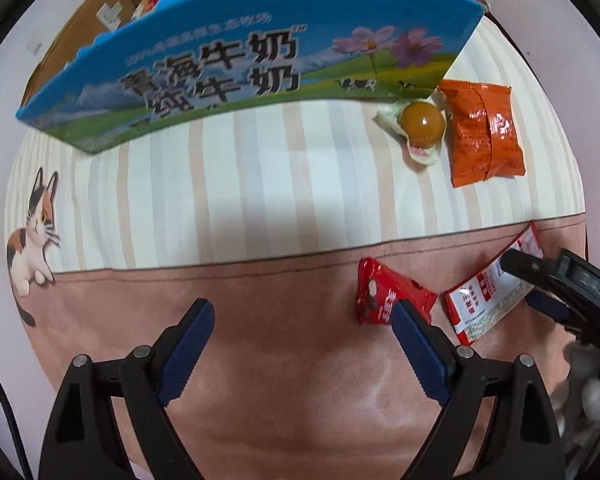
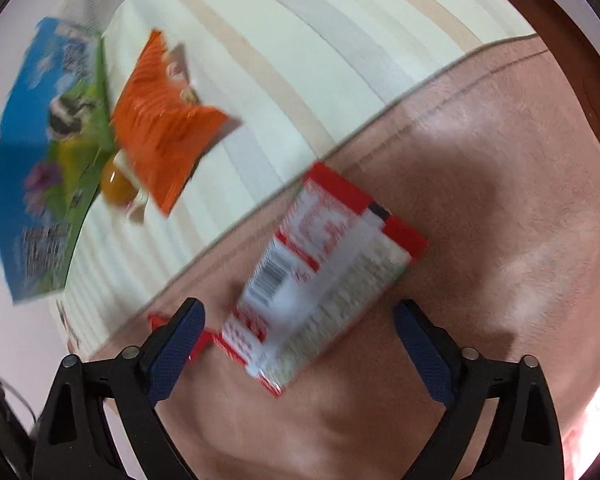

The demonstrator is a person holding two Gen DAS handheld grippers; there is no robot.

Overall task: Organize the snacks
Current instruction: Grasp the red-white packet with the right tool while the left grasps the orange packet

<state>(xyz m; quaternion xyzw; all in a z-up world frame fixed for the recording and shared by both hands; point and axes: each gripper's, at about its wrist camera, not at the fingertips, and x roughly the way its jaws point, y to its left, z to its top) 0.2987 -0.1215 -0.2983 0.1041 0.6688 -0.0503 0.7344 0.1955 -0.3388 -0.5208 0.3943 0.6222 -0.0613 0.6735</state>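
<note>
With the milk carton box [image 1: 236,68] set by the far edge as bin, right hand-held gripper [image 2: 300,344], wide open and empty, straddled the red-white packet [image 2: 320,280]; left hand-held gripper [image 1: 304,352] open, empty too.

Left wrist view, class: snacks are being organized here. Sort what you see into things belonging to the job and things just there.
Part of the job:
- orange foil snack packet
- clear-wrapped amber round sweet
- small red wrapper
- red-and-white flat sachet
- blue milk carton box

Just there:
- striped cloth with cat picture
- pink surface
</note>
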